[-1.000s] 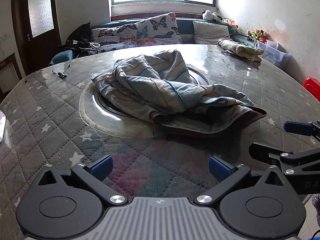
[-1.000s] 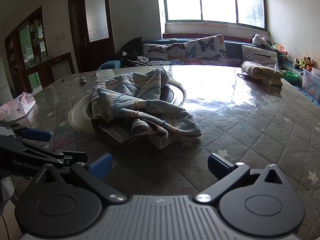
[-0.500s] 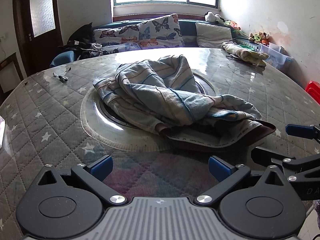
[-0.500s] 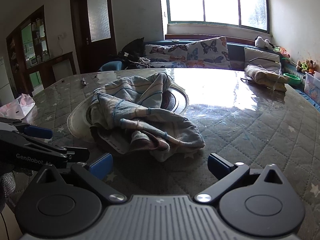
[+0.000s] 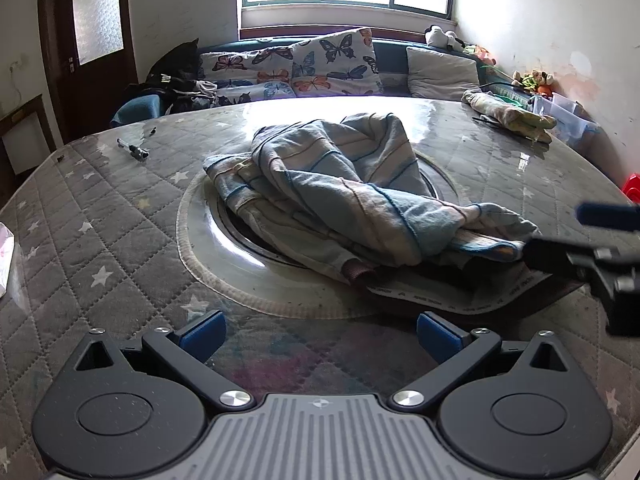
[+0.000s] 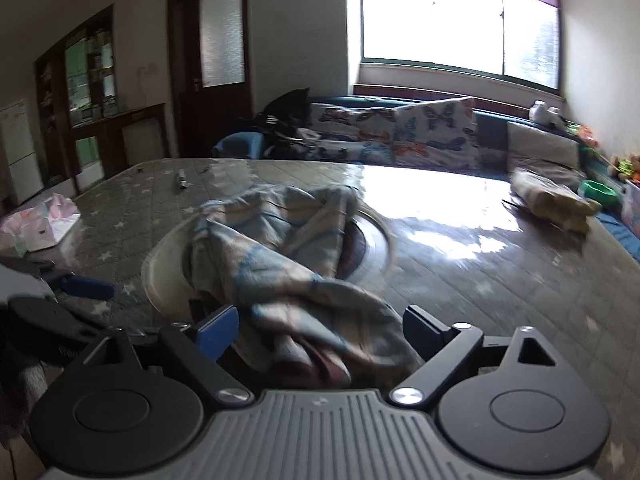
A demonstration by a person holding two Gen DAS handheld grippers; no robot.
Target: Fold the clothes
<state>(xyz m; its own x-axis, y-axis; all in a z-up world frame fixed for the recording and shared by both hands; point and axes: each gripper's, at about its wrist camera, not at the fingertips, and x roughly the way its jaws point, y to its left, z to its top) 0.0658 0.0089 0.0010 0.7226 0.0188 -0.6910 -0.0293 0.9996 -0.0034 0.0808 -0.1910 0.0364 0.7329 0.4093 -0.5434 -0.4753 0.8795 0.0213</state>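
Striped blue-and-beige garment (image 5: 340, 196) lies crumpled at the centre of a round, star-quilted table (image 5: 92, 240), heaped over the glass turntable (image 5: 224, 256) set in its middle. At the bottom of the left wrist frame, the left gripper (image 5: 318, 330) hovers over bare tabletop just short of the cloth, its jaws spread wide and empty. In the blurred right wrist frame, the right gripper (image 6: 318, 330) also stands open, the garment's near edge (image 6: 320, 332) lying between its blue-padded fingers. A folded cloth (image 5: 508, 114) sits at upper right.
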